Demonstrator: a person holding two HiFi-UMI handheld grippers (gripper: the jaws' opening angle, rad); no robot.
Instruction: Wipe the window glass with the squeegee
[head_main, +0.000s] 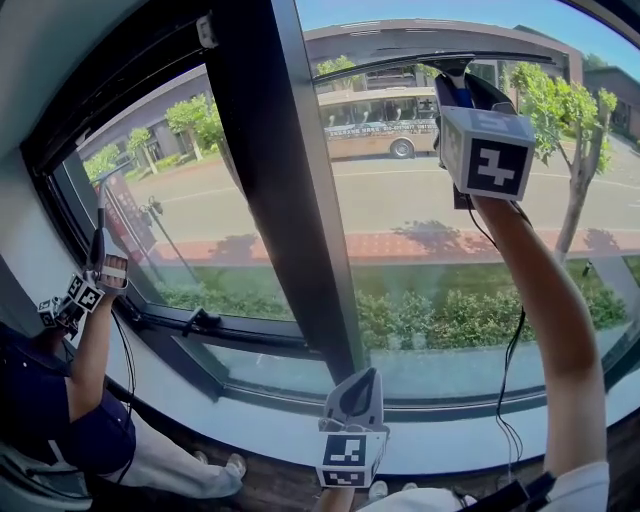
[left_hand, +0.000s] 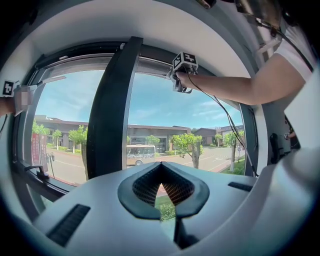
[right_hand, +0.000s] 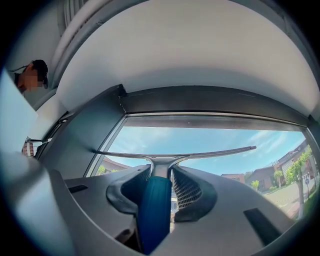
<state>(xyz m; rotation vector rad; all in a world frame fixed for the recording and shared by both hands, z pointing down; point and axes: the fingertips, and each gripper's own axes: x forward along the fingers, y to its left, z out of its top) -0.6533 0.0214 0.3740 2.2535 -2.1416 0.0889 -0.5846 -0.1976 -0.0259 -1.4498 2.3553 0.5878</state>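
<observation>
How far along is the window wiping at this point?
Done: the squeegee is picked up, its blue handle clamped in the right gripper. In hand: the blade sits at the top edge of the right-hand glass, seemingly at the start of a stroke. Left: all the glass below it; no streaks show whether any was wiped. The left gripper sits low, shut and empty.

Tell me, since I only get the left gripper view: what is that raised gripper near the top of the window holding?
Observer: The right gripper is shut on the blue handle of a squeegee.
Operator: Where is its blade?
Observer: The blade lies across the window glass, just under the top frame.
Operator: Is anyone else there?
Observer: The head view shows a second person low by the left pane, also holding a gripper.
</observation>
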